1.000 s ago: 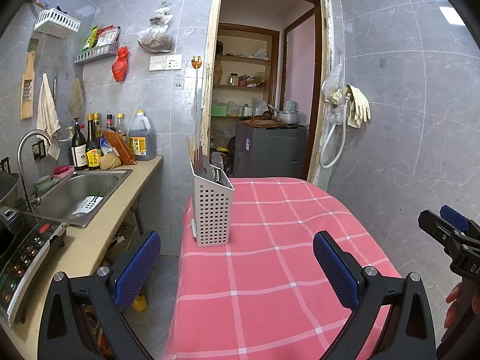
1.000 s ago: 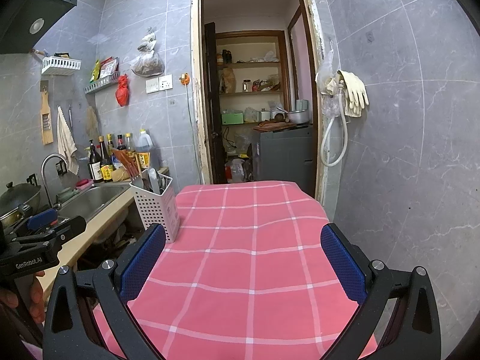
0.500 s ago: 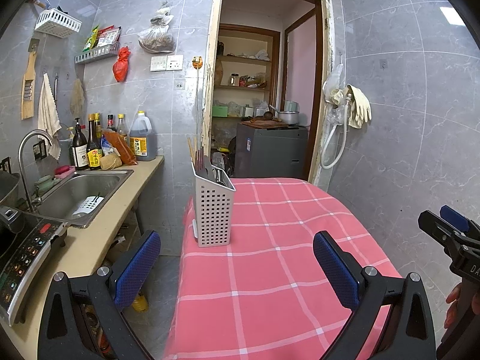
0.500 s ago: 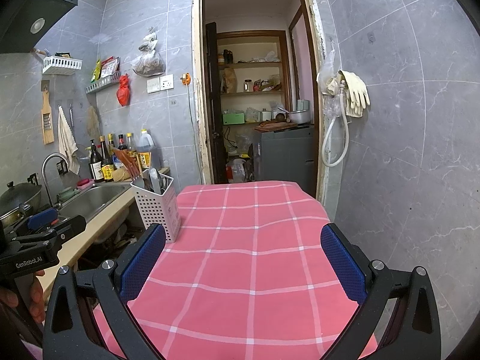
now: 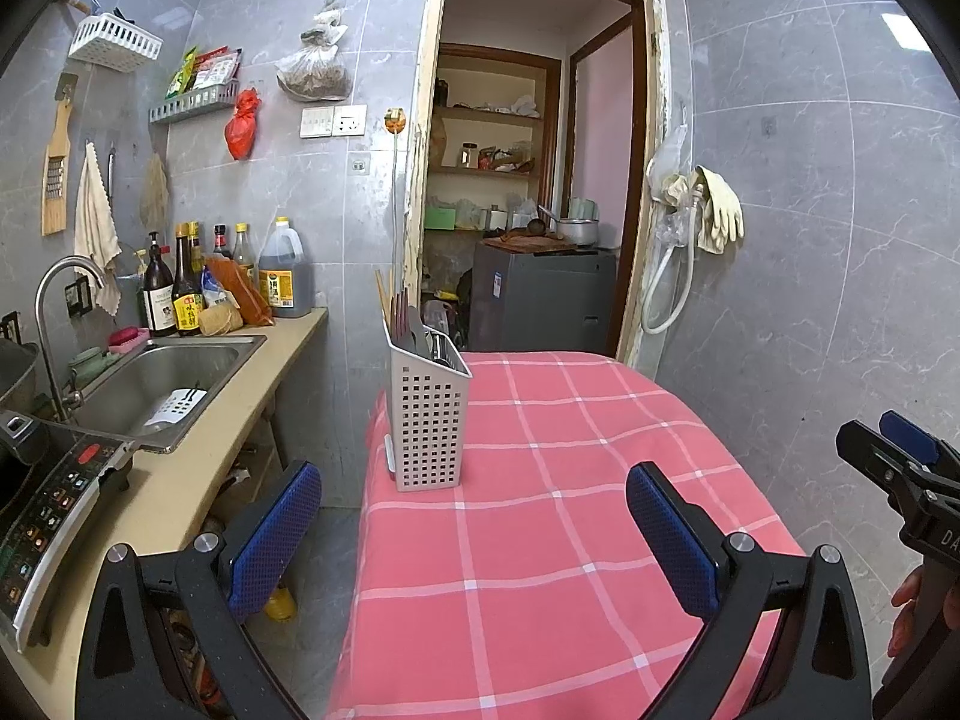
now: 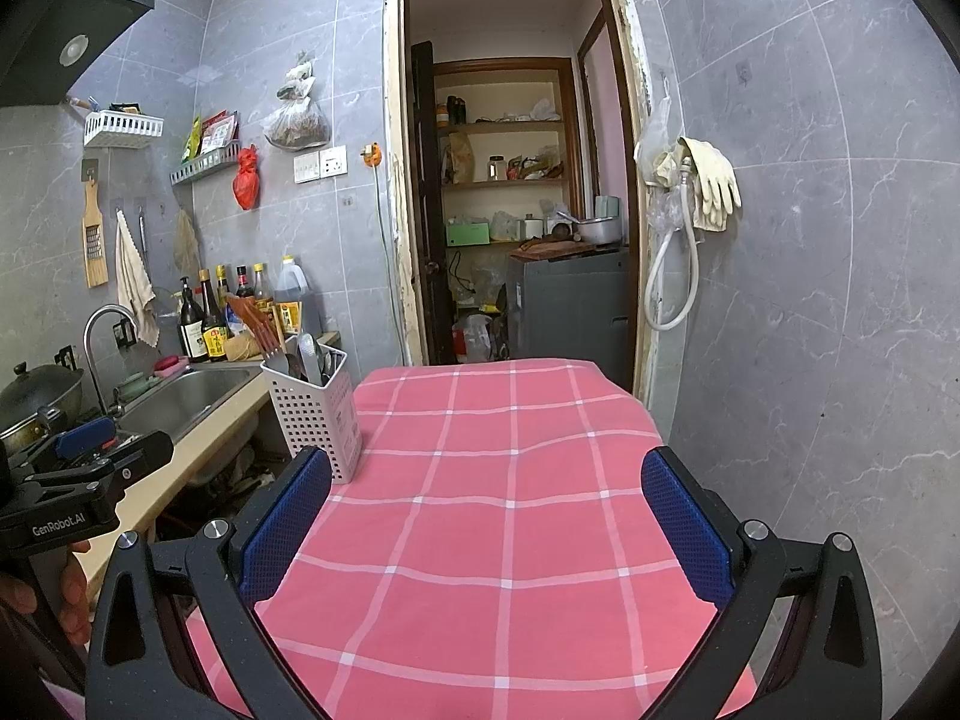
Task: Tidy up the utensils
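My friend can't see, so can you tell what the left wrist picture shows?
A white utensil holder with chopsticks and cutlery stands on a pink checked tablecloth, beyond the open left hand-held gripper. A sink lies left, a doorway behind.

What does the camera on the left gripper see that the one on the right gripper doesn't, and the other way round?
Only the left wrist view shows the cooktop control panel and a white strainer lying in the sink.

Only the right wrist view shows the range hood and a dark wok.

Both show the white utensil holder at the table's left edge, the pink checked tablecloth, the sink, the bottles, and the gloves hanging by the doorway.
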Demonstrator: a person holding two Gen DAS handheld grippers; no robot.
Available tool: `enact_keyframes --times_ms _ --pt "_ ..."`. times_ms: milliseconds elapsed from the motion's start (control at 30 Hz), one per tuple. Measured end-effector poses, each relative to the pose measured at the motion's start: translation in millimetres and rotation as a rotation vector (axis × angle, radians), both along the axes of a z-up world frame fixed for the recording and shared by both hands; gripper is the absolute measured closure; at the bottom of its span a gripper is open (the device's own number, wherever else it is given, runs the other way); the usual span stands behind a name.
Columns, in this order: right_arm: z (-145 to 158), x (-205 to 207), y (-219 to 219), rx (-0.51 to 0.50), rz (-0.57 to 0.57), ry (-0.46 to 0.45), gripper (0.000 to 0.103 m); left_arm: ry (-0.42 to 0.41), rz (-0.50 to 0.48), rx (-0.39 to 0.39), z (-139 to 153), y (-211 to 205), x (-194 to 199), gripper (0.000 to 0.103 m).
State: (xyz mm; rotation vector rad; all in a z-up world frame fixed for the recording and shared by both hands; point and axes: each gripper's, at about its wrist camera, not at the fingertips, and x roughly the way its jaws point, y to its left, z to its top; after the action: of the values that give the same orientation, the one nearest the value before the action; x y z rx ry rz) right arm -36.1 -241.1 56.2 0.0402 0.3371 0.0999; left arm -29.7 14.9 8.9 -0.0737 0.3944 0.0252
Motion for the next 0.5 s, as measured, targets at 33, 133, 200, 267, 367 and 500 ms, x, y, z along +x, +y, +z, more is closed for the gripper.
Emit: enact_keyframes --times_ms 33,133,200,267,367,500 --pt "-0.3 -1.3 -0.2 0.000 0.001 0.001 0.001 0.000 0.000 0.000 -0.1 0.0 -0.1 0.001" --pt "-2.1 1.8 -1.2 -0.001 0.003 0.003 0.001 0.002 0.001 -0.001 -0.7 0.1 -0.3 0.001" --pt "-2.1 1.7 -1.1 -0.001 0.003 0.004 0.001 0.003 0.001 -0.001 -0.8 0.5 1.1 0.001" --pt "-2.5 2.6 -1.0 -0.001 0.004 0.006 0.001 0.005 -0.001 -0.002 -1.6 0.6 1.0 0.001" --pt "-3.2 3.3 -0.9 -0.002 0.005 0.007 0.001 0.008 0.001 -0.001 -2.9 1.3 2.7 0.001" --pt "-3.0 3.6 -1.5 -0.001 0.005 0.006 0.001 0.007 0.008 0.006 -2.6 2.0 5.1 0.001"
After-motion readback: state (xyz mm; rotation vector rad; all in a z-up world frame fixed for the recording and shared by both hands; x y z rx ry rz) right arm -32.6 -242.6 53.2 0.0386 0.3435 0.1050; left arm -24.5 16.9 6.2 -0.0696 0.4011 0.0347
